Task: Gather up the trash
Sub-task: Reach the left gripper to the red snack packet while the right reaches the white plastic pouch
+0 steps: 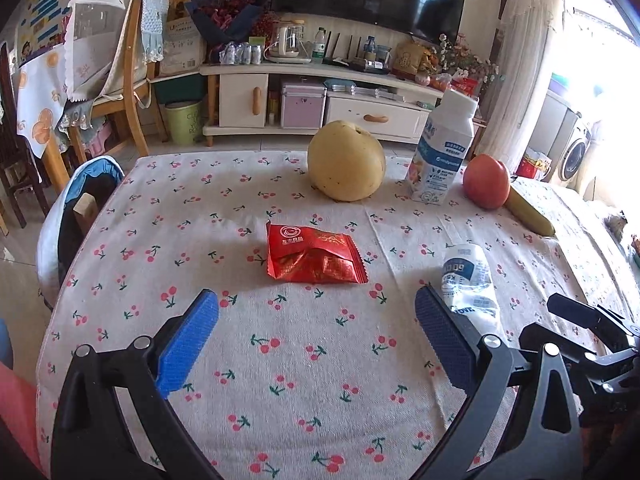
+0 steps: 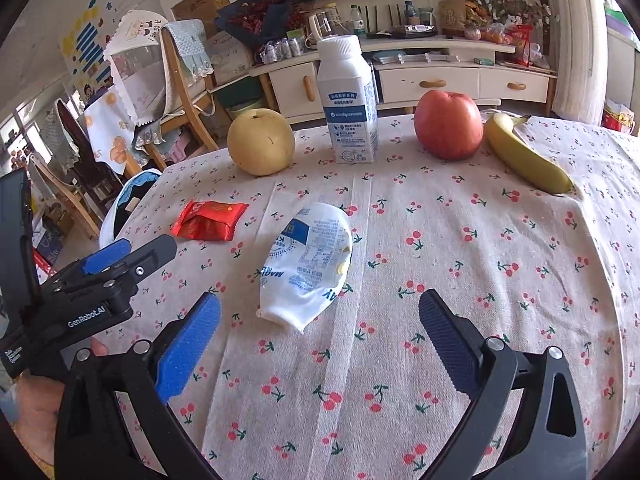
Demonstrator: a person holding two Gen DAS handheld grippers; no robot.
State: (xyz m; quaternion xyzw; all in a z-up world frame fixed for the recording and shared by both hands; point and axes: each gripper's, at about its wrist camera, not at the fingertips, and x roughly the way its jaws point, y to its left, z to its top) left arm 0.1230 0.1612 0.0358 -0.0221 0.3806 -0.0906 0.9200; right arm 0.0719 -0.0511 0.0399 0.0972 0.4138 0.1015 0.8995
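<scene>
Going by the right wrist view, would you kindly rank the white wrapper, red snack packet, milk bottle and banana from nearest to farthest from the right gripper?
1. White wrapper, just ahead of the right gripper.
2. Red snack packet, ahead left.
3. Banana, far right.
4. Milk bottle, upright at the back centre.

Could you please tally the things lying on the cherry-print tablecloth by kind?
Fruit: 3, pear, apple, banana
Wrappers: 2, red packet, white crumpled wrapper
Bottles: 1, white bottle
Total: 6
</scene>
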